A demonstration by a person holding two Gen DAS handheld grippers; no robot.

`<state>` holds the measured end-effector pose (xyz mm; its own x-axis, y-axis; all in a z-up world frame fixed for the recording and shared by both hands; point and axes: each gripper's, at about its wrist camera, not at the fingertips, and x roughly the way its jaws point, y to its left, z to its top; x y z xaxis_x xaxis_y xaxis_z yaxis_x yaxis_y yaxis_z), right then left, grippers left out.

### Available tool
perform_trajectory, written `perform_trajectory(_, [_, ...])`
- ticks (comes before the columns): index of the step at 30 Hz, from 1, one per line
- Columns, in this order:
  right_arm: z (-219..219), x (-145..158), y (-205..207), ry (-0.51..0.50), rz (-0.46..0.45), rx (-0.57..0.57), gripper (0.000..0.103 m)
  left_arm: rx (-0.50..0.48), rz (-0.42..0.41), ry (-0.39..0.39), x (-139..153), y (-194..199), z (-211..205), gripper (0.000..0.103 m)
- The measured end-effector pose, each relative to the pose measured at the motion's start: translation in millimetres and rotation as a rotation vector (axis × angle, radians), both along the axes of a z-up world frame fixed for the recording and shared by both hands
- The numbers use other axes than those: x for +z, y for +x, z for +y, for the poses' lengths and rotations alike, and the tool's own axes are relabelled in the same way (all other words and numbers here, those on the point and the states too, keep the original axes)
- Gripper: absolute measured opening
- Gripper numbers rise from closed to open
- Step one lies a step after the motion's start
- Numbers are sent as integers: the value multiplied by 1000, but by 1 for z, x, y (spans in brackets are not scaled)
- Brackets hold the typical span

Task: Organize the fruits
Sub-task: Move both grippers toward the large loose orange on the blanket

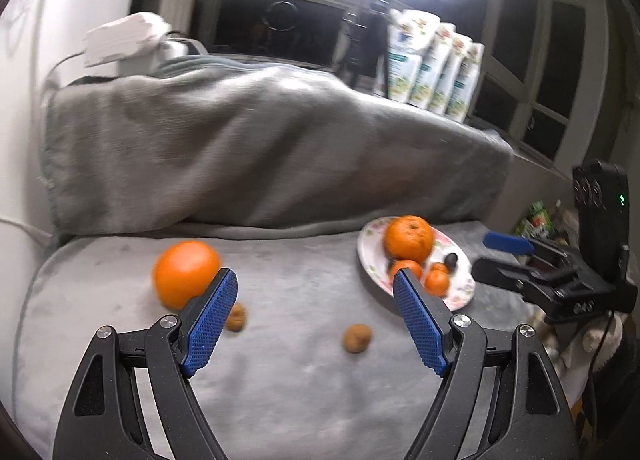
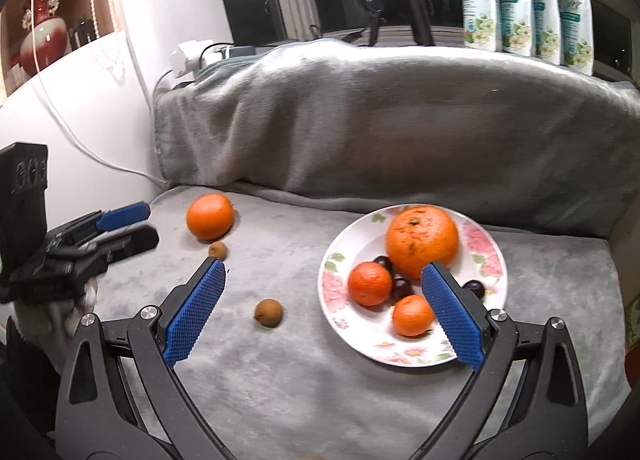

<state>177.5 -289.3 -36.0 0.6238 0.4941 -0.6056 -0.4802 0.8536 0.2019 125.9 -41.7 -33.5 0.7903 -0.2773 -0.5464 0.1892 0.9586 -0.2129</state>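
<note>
In the right wrist view, the right gripper fills the bottom of the frame, its fingers spread apart and empty. Just beyond, right of center, the floral plate on the grey blanket holds 1 large orange, 2 small oranges and 3 dark round fruits. Left of the plate lie 2 brown nuts, then a loose orange farther back. The left gripper also stands released, holding nothing.

Both wrist cams, downtilted, shared plate
</note>
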Motion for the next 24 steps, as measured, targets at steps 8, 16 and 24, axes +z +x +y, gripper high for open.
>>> perform_trajectory(8, [27, -9, -12, -13, 5, 73, 100, 86, 37, -8, -16, -4, 41, 81])
perform_trajectory(16, [48, -19, -9, -6, 43, 112, 100, 153, 100, -16, -41, -3, 78, 81])
perform_trajectory(24, [85, -18, 13, -4, 86, 135, 100, 159, 145, -81, -60, 11, 98, 81])
